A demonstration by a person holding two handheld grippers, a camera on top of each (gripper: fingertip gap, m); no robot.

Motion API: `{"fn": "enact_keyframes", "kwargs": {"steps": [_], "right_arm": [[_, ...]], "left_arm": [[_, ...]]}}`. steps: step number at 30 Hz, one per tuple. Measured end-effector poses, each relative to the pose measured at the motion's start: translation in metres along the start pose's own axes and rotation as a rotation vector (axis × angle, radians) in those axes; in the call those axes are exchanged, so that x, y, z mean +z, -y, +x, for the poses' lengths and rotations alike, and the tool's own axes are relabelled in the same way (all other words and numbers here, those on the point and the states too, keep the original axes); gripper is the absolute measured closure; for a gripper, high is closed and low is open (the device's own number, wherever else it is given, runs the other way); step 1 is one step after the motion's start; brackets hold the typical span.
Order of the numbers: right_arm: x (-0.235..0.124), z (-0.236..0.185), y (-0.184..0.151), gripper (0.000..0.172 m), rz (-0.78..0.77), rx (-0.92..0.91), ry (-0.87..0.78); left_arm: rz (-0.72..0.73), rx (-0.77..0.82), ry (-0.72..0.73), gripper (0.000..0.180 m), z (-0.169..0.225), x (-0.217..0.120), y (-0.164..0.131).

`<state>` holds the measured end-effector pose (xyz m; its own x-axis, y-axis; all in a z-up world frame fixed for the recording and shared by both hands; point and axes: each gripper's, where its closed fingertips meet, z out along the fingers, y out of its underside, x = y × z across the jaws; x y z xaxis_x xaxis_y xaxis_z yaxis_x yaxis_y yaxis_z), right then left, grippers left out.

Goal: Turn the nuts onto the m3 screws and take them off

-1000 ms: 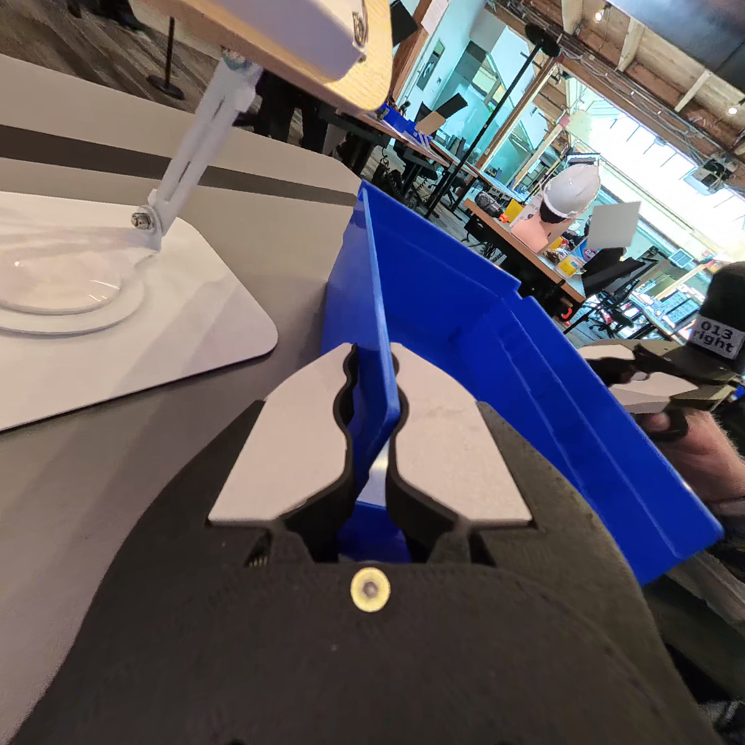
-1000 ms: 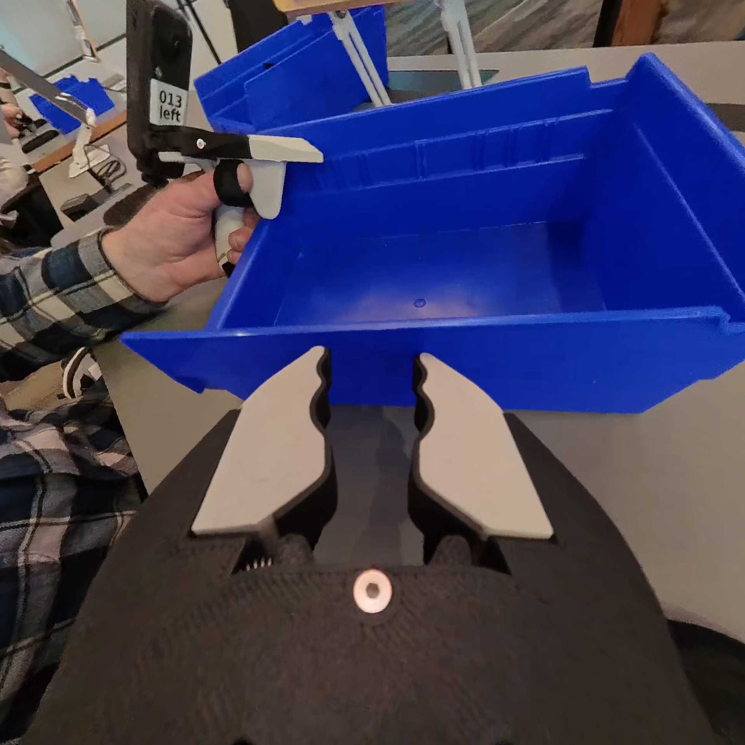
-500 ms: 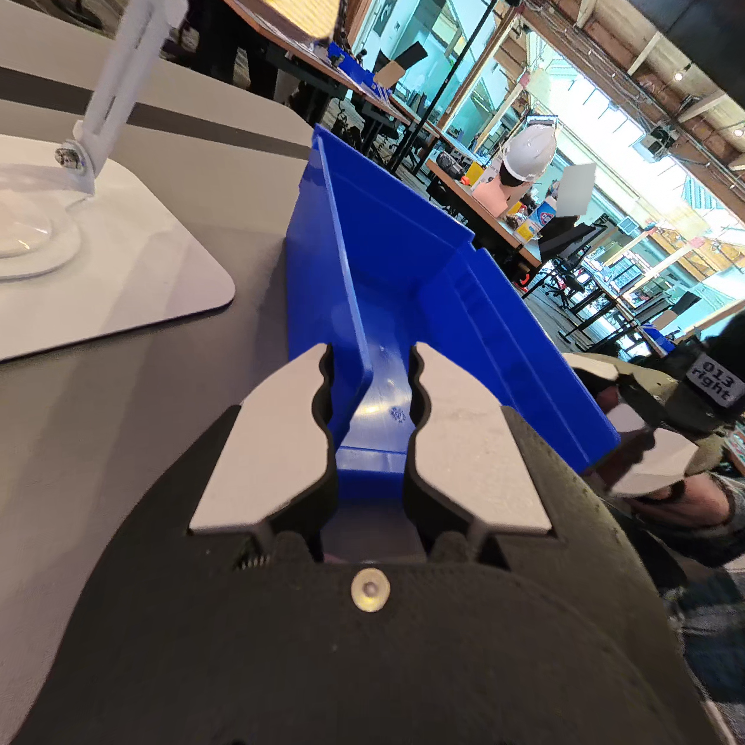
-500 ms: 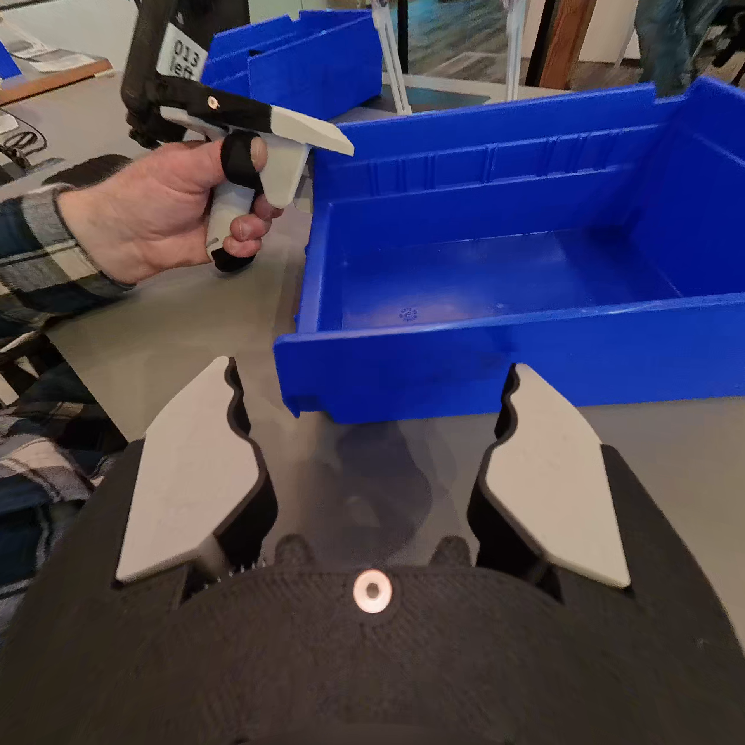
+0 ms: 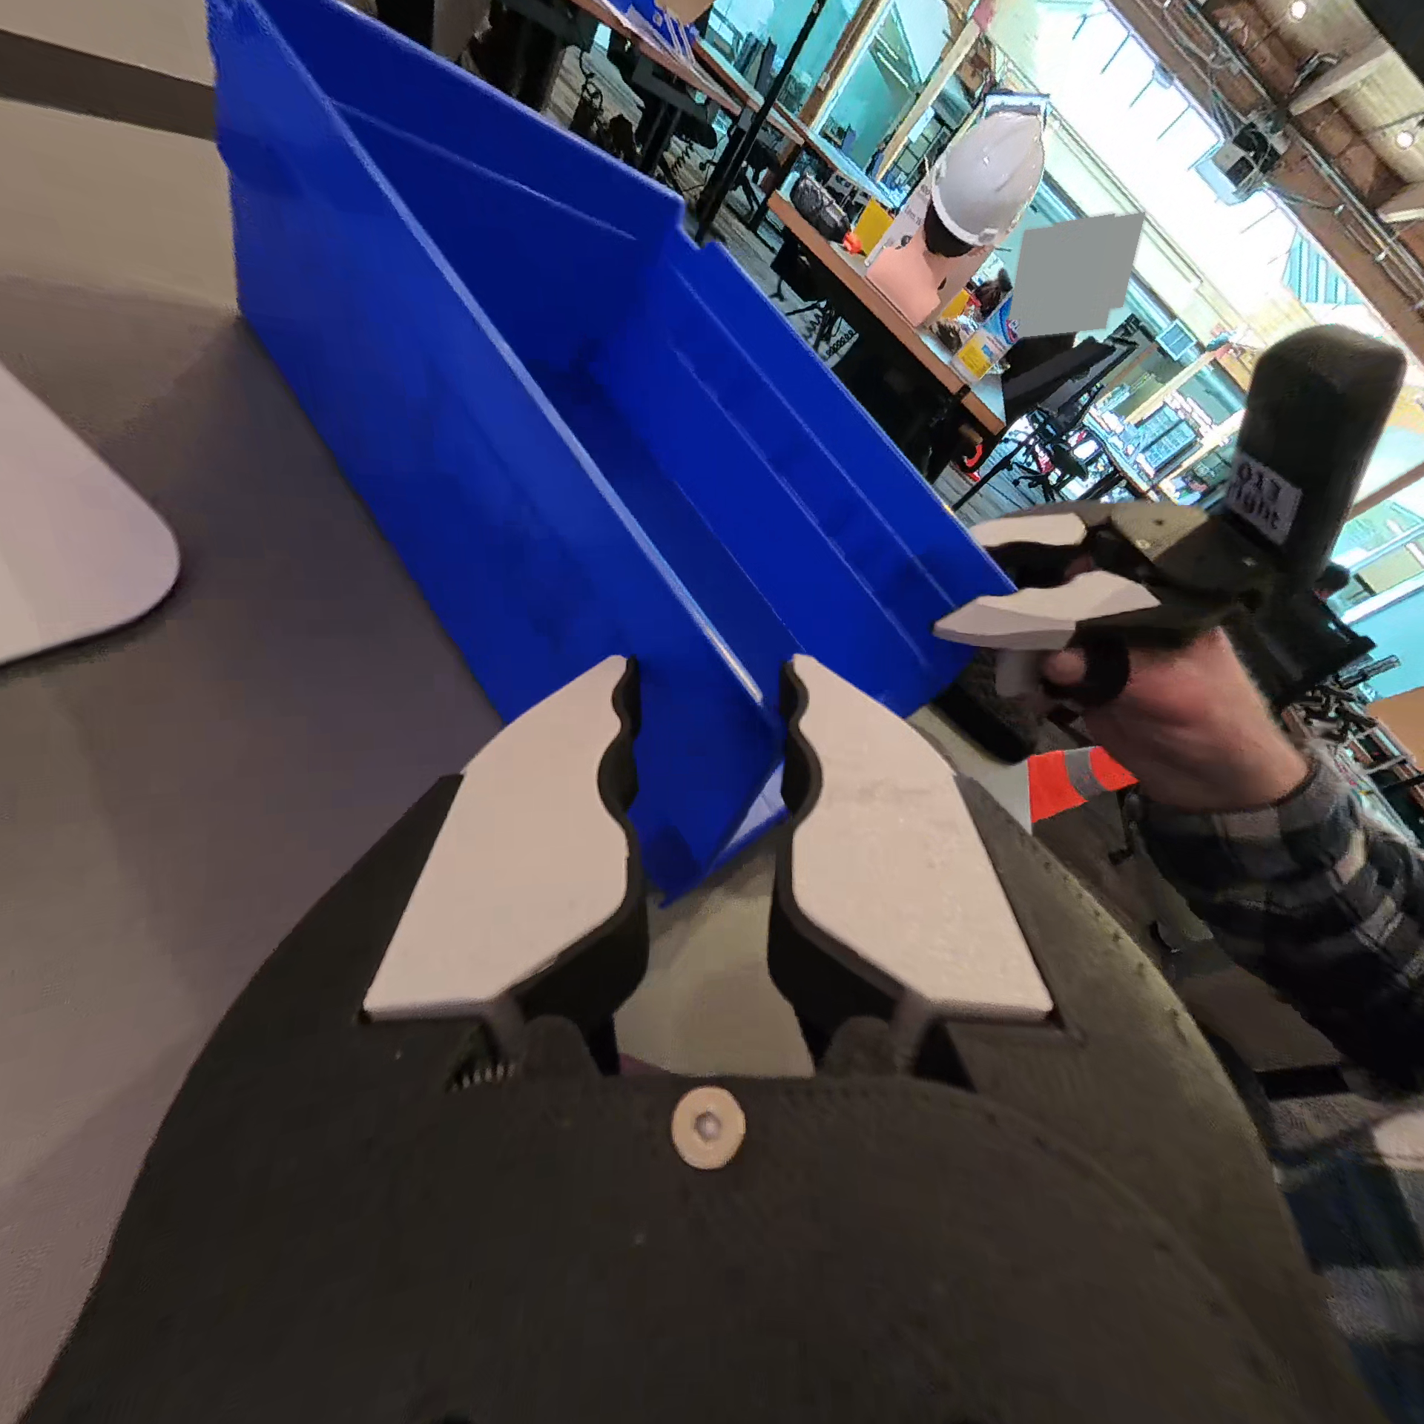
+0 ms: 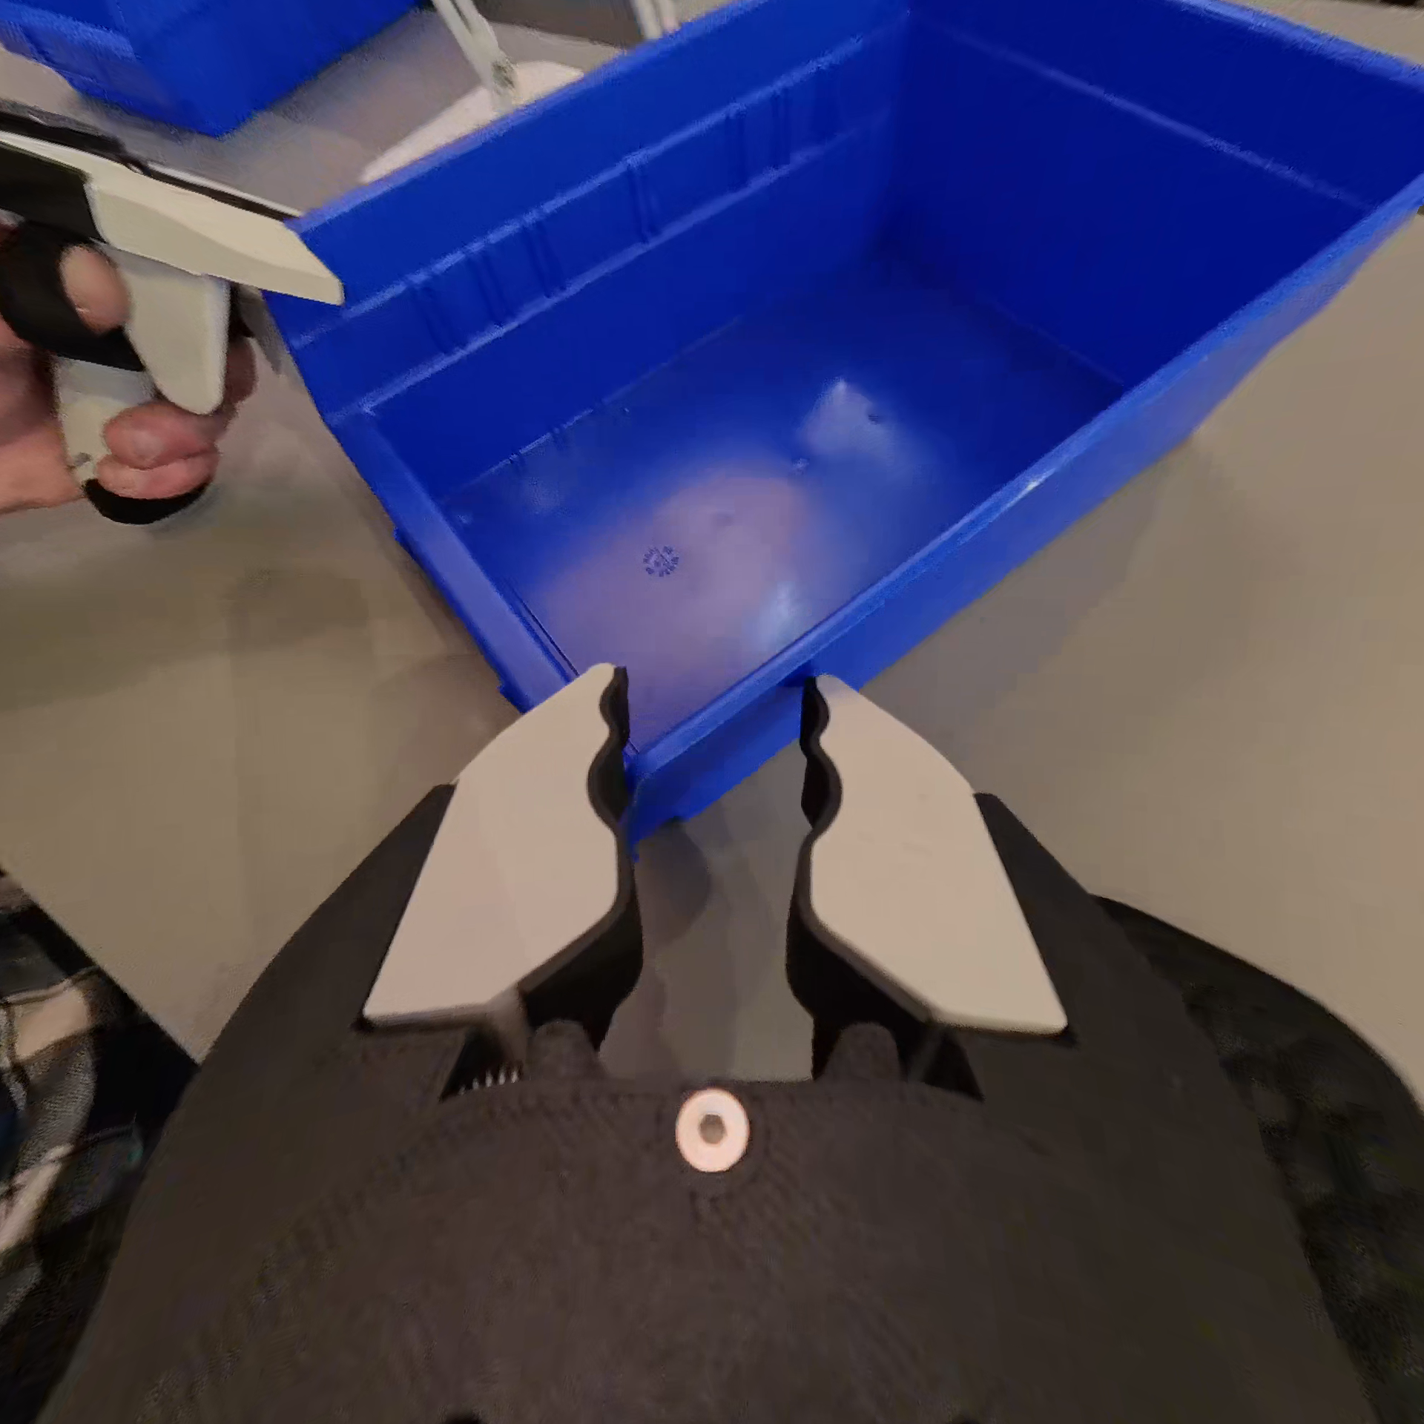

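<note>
An empty blue bin (image 5: 478,478) stands on the grey table (image 5: 193,732). My left gripper (image 5: 709,678) is open, with one bin corner and its wall rim between the fingers; neither pad presses on it. In the right wrist view the left gripper (image 6: 308,270) hovers at the bin's (image 6: 616,193) far left corner. My right gripper (image 6: 713,686) is open and straddles the bin's near corner, with a gap at the right pad. It also shows in the left wrist view (image 5: 994,578) at the bin's far corner, held by a hand in a plaid sleeve.
A white stand's flat base (image 5: 62,555) lies on the table left of the bin. A second blue bin (image 6: 193,54) sits at the back left. The table's edge is near the right gripper. Workshop desks with a white hard hat (image 5: 986,177) lie beyond. My hands' fingertips stand some 15 centimetres from each other.
My left gripper let go of the bin wall it was shut on and drew back to the corner. My right gripper opened wide, narrowed again, and moved onto the bin's near corner.
</note>
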<state>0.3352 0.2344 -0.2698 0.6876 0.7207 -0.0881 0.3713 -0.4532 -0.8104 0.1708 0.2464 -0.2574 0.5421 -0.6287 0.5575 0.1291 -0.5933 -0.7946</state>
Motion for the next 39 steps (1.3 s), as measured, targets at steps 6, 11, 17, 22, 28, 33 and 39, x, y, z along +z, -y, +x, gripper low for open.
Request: {"fn": "enact_keyframes", "kwargs": {"steps": [6, 11, 17, 22, 28, 33, 39], "right_arm": [[0.002, 0.080, 0.006, 0.146, -0.132, -0.028, -0.070], [0.008, 0.153, 0.016, 0.154, -0.201, -0.048, -0.119], [0.027, 0.222, 0.036, 0.161, -0.235, -0.070, -0.158], [0.043, 0.248, 0.049, 0.163, -0.240, -0.063, -0.178], [0.041, 0.260, 0.061, 0.152, -0.163, -0.036, -0.243], [0.004, 0.244, 0.076, 0.134, -0.076, -0.157, -0.425], [-0.006, 0.168, 0.081, 0.136, -0.017, -0.228, -0.389]], "left_arm": [[-0.006, -0.020, -0.002, 0.143, 0.000, 0.059, 0.019], [0.031, -0.090, -0.010, 0.140, 0.000, 0.111, 0.037], [0.079, -0.116, 0.007, 0.138, -0.010, 0.155, 0.059], [0.084, -0.138, 0.020, 0.138, -0.026, 0.172, 0.075], [0.052, -0.044, 0.060, 0.123, -0.033, 0.167, 0.073], [-0.062, 0.305, 0.340, 0.121, -0.047, 0.128, 0.049], [-0.129, 0.432, 0.553, 0.122, -0.075, 0.087, 0.036]]}}
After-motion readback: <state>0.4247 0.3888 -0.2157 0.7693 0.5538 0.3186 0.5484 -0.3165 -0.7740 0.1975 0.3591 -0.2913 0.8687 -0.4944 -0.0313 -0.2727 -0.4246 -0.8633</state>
